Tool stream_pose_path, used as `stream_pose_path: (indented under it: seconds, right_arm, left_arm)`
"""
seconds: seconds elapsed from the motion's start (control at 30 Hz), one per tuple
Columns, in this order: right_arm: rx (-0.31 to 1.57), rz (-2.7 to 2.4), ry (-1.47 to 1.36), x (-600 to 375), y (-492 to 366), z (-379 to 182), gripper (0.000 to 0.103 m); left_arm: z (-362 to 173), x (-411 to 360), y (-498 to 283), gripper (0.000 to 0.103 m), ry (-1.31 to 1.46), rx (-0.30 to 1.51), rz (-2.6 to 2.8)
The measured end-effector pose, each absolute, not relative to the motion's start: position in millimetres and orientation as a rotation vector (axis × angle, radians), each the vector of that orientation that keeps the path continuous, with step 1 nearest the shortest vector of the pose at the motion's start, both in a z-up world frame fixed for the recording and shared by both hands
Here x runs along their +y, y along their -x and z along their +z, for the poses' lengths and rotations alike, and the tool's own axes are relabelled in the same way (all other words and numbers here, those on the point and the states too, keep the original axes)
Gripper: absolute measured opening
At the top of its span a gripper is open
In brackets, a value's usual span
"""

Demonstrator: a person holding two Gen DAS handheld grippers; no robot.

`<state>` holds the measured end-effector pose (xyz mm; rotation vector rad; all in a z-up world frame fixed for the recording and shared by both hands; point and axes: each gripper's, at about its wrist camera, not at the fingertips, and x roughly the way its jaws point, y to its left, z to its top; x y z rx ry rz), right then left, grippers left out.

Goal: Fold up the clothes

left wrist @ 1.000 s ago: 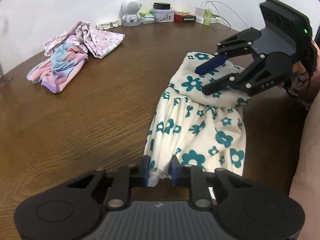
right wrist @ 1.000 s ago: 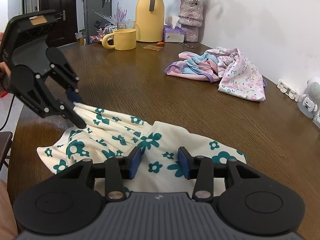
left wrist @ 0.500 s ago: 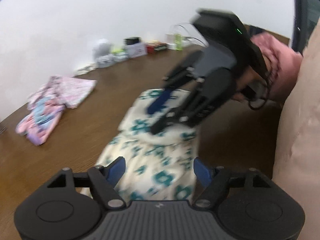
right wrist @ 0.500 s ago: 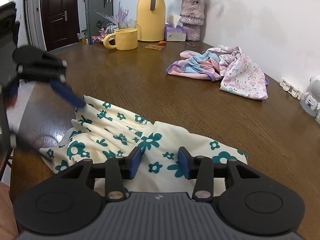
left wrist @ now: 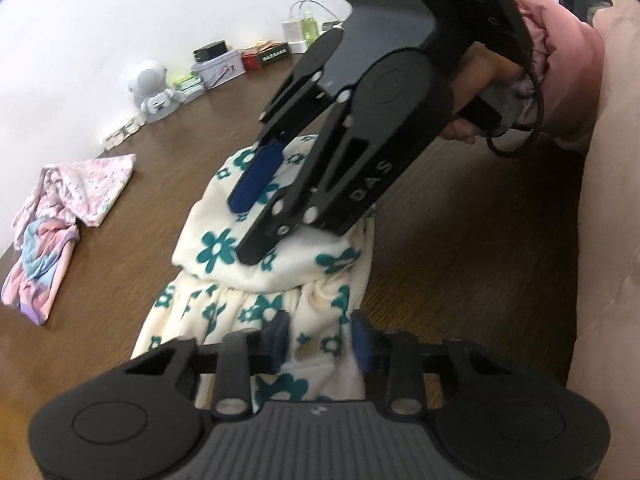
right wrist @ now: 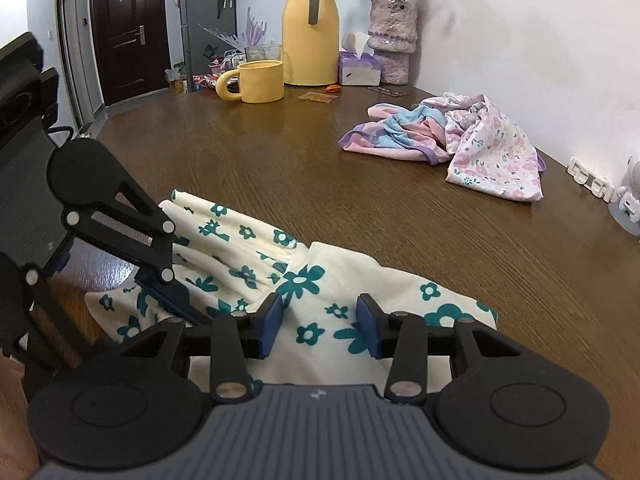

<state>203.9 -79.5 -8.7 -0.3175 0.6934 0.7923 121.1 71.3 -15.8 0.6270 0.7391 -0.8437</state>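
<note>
Desk (right wrist: 360, 184) brown wood. Pink-blue garment pile (left wrist: 52, 236) at left edge of left wrist view, well apart from dress. Cream dress with teal flowers (left wrist: 256, 280) lies mid-frame, partly folded. Left claw (left wrist: 320, 340) at lower centre, fingers apart over dress hem, nothing gripped. Right claw (right wrist: 320, 326) lower centre of right wrist view, fingers apart above dress bodice. Yellow mug (right wrist: 256, 82) upper left, yellow jug (right wrist: 310, 28) beside it.

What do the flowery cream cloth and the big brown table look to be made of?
The cream dress with teal flowers looks like soft, matte knit cotton: it gathers and rumples limply. The brown table looks like wood or wood veneer with a glossy varnish: grain lines show and light reflects off it.
</note>
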Motion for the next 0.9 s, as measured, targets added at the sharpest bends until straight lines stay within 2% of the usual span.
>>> stream_pose_path:
  seconds: [0.23,0.3,0.43,0.47,0.57,0.67,0.8,0.9]
  right_arm:
    - [0.688,0.803,0.324,-81.4,-203.6,-10.0,0.042]
    - [0.687,0.804,0.324,-81.7,-203.6,-10.3,0.042]
    - [0.686,0.805,0.324,-81.6,-203.0,-10.0,0.042]
    - [0.687,0.805,0.325,-81.5,-203.1,-10.0,0.042]
    - [0.687,0.806,0.326,-81.4,-203.3,-9.9,0.042]
    - [0.688,0.806,0.326,-81.4,-203.6,-9.8,0.042]
    - [0.686,0.805,0.325,-81.6,-203.5,-9.9,0.042]
    - [0.685,0.801,0.328,-80.9,-202.7,-10.0,0.042]
  left_arm:
    - [-13.4,84.8,-113.3,0.026,-0.599,0.737,-0.819]
    - [-13.0,88.7,-109.3,0.014,-0.598,0.742,-0.809]
    - [-10.5,98.1,-102.9,0.012,-0.571,0.730,-0.794]
    - [-9.4,102.1,-100.9,0.018,-0.561,0.731,-0.790]
    - [-7.7,111.9,-91.9,0.019,-0.566,0.741,-0.779]
    - [-8.0,122.1,-84.4,0.009,-0.540,0.773,-0.780]
    - [-8.7,136.3,-80.0,0.010,-0.501,0.784,-0.732]
    - [-3.5,143.5,-76.9,0.020,-0.504,0.777,-0.692]
